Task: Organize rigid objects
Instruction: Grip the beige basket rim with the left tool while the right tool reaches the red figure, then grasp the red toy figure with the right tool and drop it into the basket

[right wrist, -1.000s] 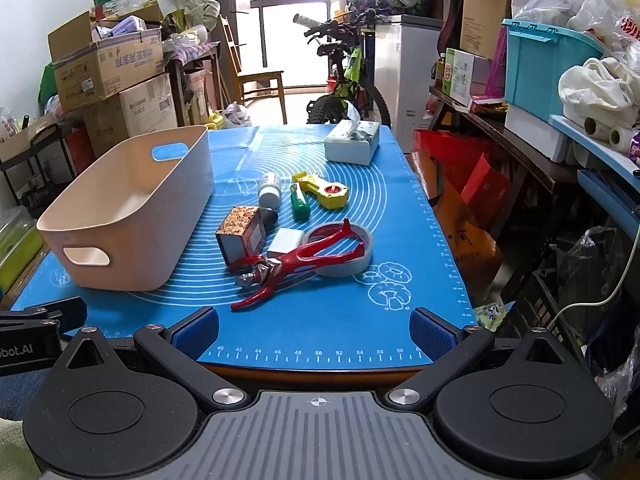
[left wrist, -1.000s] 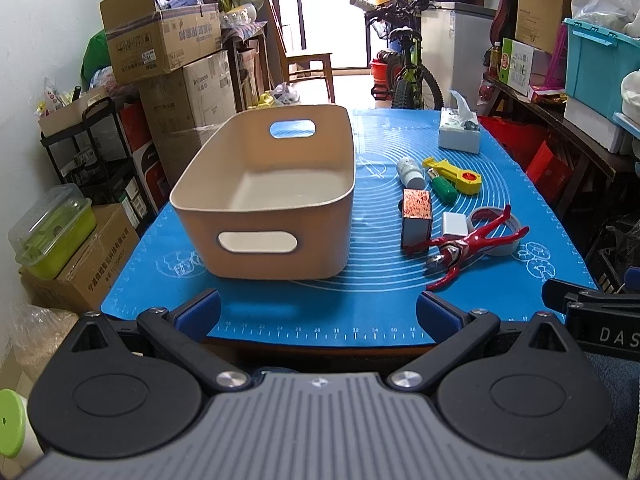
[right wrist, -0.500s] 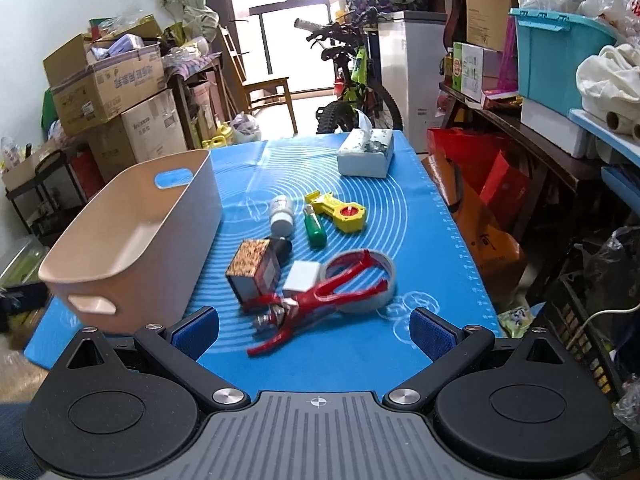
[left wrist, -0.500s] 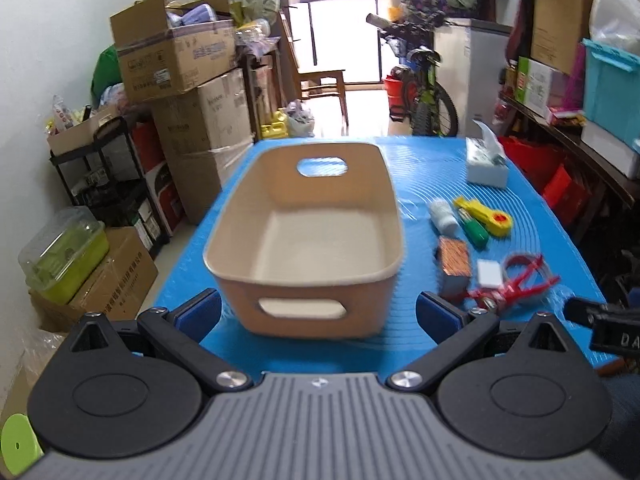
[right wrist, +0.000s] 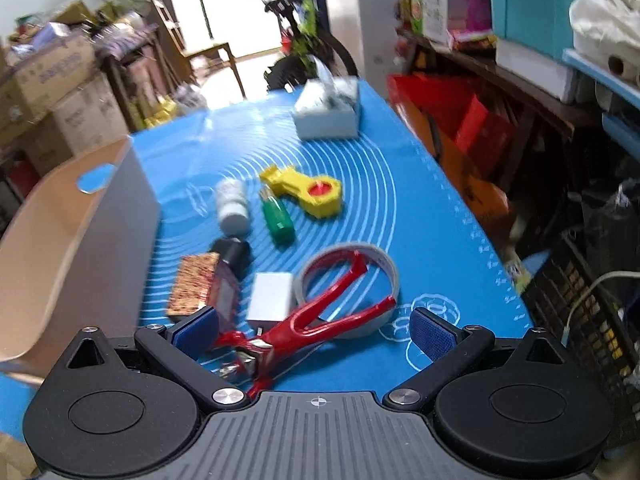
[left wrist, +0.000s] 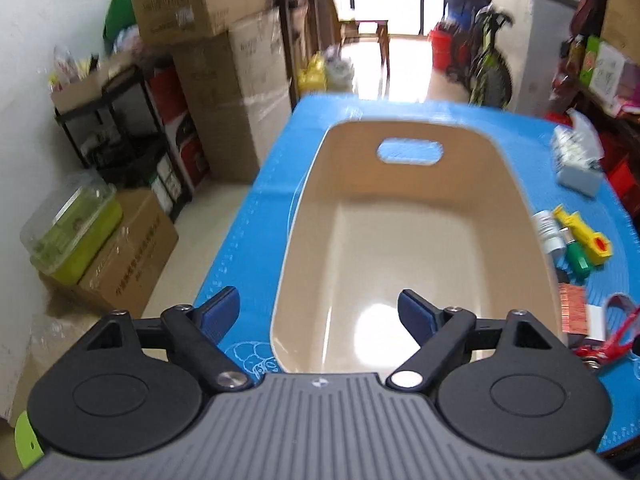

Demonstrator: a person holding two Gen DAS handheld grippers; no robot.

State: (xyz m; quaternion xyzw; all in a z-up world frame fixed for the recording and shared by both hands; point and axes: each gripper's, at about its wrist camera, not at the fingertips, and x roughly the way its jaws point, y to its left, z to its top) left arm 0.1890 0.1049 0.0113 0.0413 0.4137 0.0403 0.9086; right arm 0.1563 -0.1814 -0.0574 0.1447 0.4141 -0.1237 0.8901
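Nothing has gone into the beige bin [left wrist: 416,240] yet: seen from the left wrist, its floor is bare from the near wall to the far handle slot, so the sorting looks to be at its very start, with every loose item still waiting on the blue mat [right wrist: 432,216]. At the left of the scene the left gripper [left wrist: 318,314] hangs over the bin's near left corner, one finger outside the rim and one over the inside; its jaws have just been closing a little, yet they remain well apart with only the bin's wall between them, the pads not pressing on it. To the right of the bin lie the things to be tidied: a patterned box [right wrist: 194,284] just beside the bin's wall, a black cap [right wrist: 234,254], a white bottle [right wrist: 232,208], a green cylinder [right wrist: 278,220], a small white block [right wrist: 270,296], a yellow tool [right wrist: 308,190], a tape roll [right wrist: 352,280] and red pliers [right wrist: 320,322] lying across it. The right gripper [right wrist: 314,334] hovers above the pliers' near end with its jaws spread wide and nothing clamped. Farther right and far, a tissue box [right wrist: 328,114] sits near the mat's end. As for writing, the cardboard cartons [left wrist: 192,4] at far left carry print, but it is too blurred to read.
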